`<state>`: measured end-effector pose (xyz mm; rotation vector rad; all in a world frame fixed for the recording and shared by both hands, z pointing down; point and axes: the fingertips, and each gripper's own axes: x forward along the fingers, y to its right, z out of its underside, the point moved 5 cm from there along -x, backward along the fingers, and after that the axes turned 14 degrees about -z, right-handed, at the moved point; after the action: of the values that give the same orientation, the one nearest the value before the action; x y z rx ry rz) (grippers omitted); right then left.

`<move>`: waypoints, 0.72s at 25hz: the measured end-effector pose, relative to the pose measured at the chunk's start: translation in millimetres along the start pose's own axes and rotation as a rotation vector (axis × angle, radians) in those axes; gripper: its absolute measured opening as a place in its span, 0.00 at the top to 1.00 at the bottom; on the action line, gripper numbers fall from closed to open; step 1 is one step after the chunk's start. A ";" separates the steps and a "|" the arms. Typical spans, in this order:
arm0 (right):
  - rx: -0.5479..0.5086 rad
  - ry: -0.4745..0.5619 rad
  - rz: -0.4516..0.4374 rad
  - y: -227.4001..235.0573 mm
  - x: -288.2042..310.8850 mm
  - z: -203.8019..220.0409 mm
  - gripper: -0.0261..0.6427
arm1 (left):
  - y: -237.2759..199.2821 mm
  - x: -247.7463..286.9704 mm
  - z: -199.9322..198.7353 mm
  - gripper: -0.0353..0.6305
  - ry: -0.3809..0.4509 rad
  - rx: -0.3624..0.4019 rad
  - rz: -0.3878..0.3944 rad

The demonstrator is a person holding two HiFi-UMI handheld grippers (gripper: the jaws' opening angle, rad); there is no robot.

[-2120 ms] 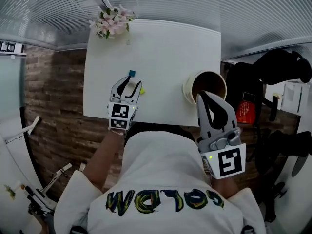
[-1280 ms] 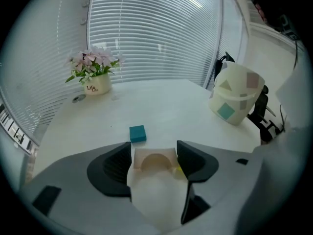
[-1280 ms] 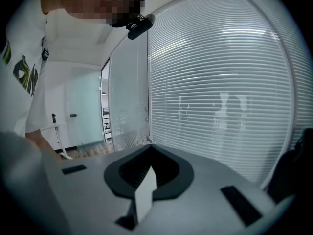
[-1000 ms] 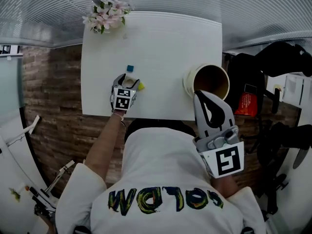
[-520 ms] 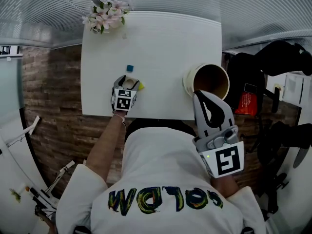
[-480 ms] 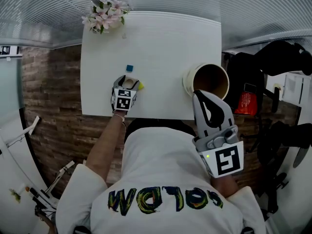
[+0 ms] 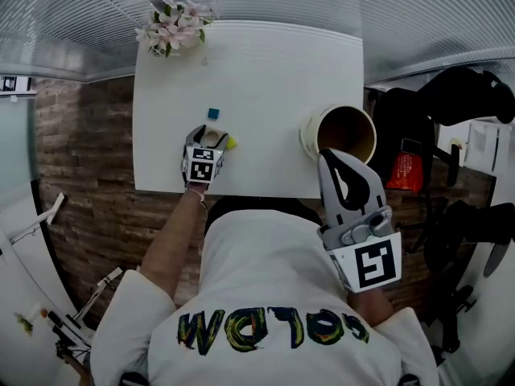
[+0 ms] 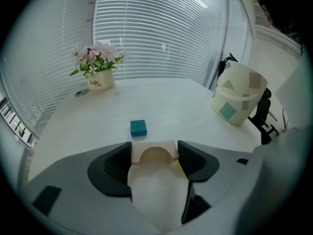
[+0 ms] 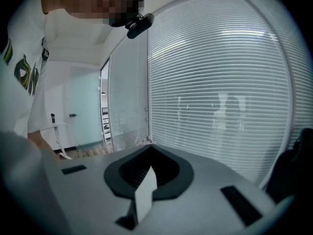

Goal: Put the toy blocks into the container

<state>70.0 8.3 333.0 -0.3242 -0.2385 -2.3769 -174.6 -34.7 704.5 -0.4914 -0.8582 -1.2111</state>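
Note:
A wooden arch block [image 8: 154, 154] rests on the white table [image 7: 265, 71], and my left gripper [image 7: 210, 137] is shut on its two sides. A small blue block [image 8: 138, 128] lies just beyond it, also visible in the head view [image 7: 213, 113]. A yellow block [image 7: 232, 142] peeks out by the right jaw. The cream container [image 7: 342, 133] with coloured patches stands at the table's right edge. My right gripper [image 7: 335, 158] is held in the air near the container, tilted up toward the blinds. Its jaws are shut with nothing in them.
A flower pot [image 8: 98, 67] stands at the table's far left corner. Window blinds [image 8: 161, 28] run behind the table. A black chair [image 7: 467, 111] and a red object [image 7: 402, 170] sit to the right of the table.
Over two seconds my left gripper tipped down and closed in round the arch block. In the last second nothing has visibly moved. The right gripper stays raised.

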 end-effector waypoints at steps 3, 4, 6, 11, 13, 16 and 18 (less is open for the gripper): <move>-0.006 0.004 0.000 -0.5 -0.5 -1.4 0.95 | -1.7 -4.1 -6.1 0.50 0.019 -0.006 0.000; -0.008 0.006 0.001 -0.8 -0.8 -2.4 0.95 | -2.6 -6.1 -8.7 0.50 0.025 -0.008 -0.001; -0.014 0.011 0.004 -0.6 -1.6 -4.5 0.95 | -4.3 -10.6 -15.5 0.50 0.040 -0.013 -0.003; -0.036 0.020 0.017 4.0 -4.1 -8.4 0.95 | -10.2 -26.3 -39.3 0.50 0.087 -0.038 -0.014; -0.043 0.023 0.024 6.3 -5.2 -9.9 0.95 | -12.5 -35.5 -52.3 0.50 0.115 -0.052 -0.019; -0.056 0.033 0.035 8.7 -8.5 -13.3 0.95 | -14.8 -52.6 -73.0 0.50 0.152 -0.073 -0.024; -0.063 0.040 0.041 10.1 -10.6 -15.7 0.95 | -16.6 -65.8 -87.9 0.50 0.176 -0.093 -0.028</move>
<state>81.9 3.6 315.7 -0.3080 -0.1374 -2.3511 -170.2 -64.7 597.7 -0.4411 -0.6626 -1.3040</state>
